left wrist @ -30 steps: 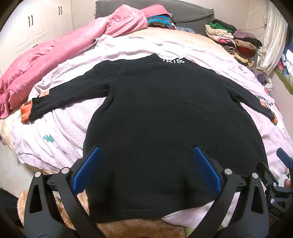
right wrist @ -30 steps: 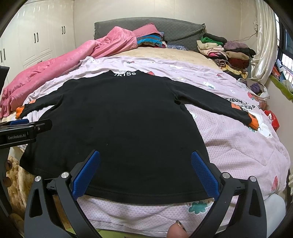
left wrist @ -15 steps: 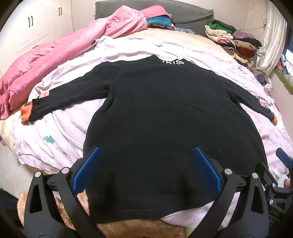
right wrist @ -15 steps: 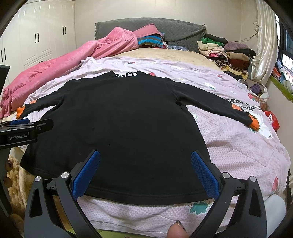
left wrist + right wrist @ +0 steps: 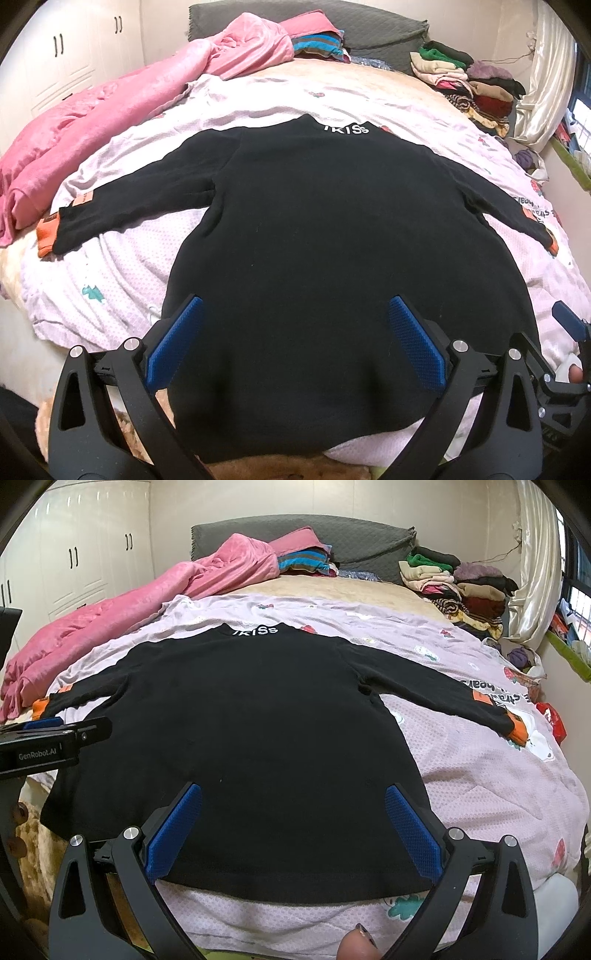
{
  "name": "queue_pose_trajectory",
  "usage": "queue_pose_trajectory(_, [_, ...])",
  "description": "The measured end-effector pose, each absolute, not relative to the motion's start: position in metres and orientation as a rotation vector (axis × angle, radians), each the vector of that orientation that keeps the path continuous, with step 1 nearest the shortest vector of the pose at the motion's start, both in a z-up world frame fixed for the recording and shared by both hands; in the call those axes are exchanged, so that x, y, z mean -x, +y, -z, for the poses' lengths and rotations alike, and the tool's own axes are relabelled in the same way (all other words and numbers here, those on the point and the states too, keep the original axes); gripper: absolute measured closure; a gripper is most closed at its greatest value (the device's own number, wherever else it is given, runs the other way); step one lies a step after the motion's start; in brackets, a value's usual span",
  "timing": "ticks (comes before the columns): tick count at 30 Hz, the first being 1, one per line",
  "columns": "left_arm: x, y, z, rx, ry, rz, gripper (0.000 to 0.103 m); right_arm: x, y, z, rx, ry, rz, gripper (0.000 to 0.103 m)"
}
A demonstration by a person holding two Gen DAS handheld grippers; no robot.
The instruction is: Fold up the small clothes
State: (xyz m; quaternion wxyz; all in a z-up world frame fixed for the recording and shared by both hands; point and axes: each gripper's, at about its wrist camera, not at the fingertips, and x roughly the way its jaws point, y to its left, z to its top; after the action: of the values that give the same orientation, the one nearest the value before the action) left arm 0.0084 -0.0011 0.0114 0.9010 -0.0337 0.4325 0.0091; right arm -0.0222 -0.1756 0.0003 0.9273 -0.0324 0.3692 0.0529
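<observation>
One black sweater (image 5: pixel 332 236), flat | two sleeves | two claws, both spread

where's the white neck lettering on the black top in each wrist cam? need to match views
Left wrist: white lettering at upper centre, slightly right of the middle, on the collar of the black top.
Right wrist: white lettering at upper centre, left of the middle.
Shared landmark: pink blanket, upper left in both.

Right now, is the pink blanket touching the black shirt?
Apart. The left wrist view shows a strip of lilac quilt lying between the pink blanket and the black shirt's nearest sleeve.
</observation>
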Motion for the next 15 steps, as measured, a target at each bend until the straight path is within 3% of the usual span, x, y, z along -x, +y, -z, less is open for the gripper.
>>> queue_pose_trajectory(15, [-0.054, -0.008, -0.024, 0.054, 0.876, -0.012, 0.009, -0.032, -0.197, -0.009, 0.002, 0.758, -0.067, 0.004])
